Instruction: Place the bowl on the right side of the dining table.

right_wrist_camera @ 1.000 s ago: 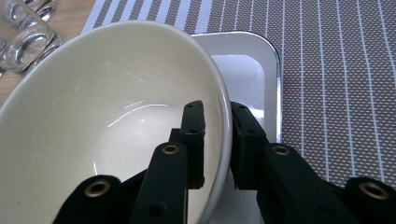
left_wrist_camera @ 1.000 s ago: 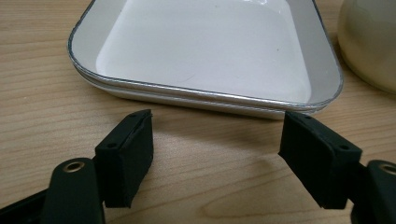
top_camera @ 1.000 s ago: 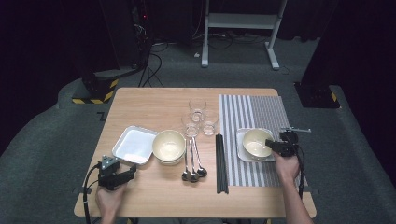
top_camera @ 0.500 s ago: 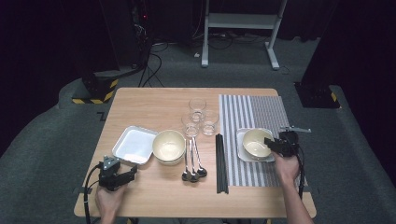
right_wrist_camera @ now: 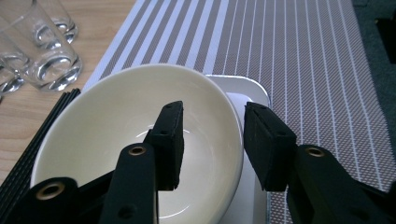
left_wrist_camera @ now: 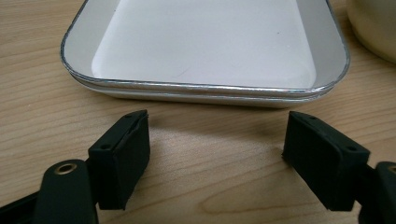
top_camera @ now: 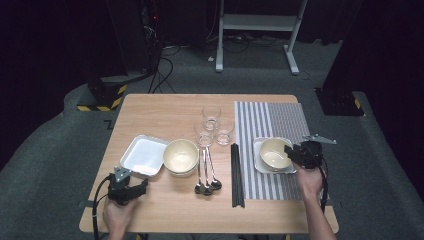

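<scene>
The right claw (right_wrist_camera: 212, 140), whose jaws have just been opening, straddles the rim of the cream bowl (right_wrist_camera: 112, 121) sitting in the small tray (top_camera: 260, 162) on the striped mat (top_camera: 280, 120), and could tip the bowl if it lifts before clearing that rim.

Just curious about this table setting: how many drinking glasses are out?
3, clustered mid-table left of the striped mat: one glass farthest back, one glass nearer, one glass by the spoons. None seem hidden.

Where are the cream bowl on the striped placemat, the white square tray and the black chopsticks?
cream bowl (top_camera: 272, 152), high view, inner floor.
white square tray (left_wrist_camera: 210, 32), left gripper view, flat bottom.
black chopsticks (top_camera: 237, 175), high view, mid-length.
</scene>
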Demonstrator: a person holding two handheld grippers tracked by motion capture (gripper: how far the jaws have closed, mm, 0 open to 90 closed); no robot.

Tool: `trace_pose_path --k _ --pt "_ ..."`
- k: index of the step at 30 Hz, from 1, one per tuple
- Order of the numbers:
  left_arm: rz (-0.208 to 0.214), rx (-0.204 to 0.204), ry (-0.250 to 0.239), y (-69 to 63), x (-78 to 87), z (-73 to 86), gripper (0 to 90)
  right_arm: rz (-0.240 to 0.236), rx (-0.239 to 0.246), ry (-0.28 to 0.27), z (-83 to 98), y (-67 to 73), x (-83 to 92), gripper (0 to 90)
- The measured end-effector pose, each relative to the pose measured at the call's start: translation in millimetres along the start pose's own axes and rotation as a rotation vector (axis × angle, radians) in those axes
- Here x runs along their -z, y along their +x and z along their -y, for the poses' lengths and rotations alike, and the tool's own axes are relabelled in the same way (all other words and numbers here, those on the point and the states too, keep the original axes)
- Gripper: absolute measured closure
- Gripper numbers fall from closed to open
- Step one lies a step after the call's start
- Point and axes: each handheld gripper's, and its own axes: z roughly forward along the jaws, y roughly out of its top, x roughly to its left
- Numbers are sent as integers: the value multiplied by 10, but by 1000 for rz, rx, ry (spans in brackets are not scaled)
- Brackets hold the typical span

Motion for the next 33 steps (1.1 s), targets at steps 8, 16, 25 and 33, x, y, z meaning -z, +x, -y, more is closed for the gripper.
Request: trace_pose_path --k 8,16,25,33 --pt "-2 1 1 -4 0 1 224 -31 1 -37 -38 51 116 586" --pt "-2 -2 3 -5 1 1 219 -72 63 -53 -48 203 198 617" --pt "0 -3 3 -6 0 1 215 -127 125 -53 -21 446 213 642" --pt "0 -3 3 -6 1 1 215 -181 147 -33 -20 628 156 659"
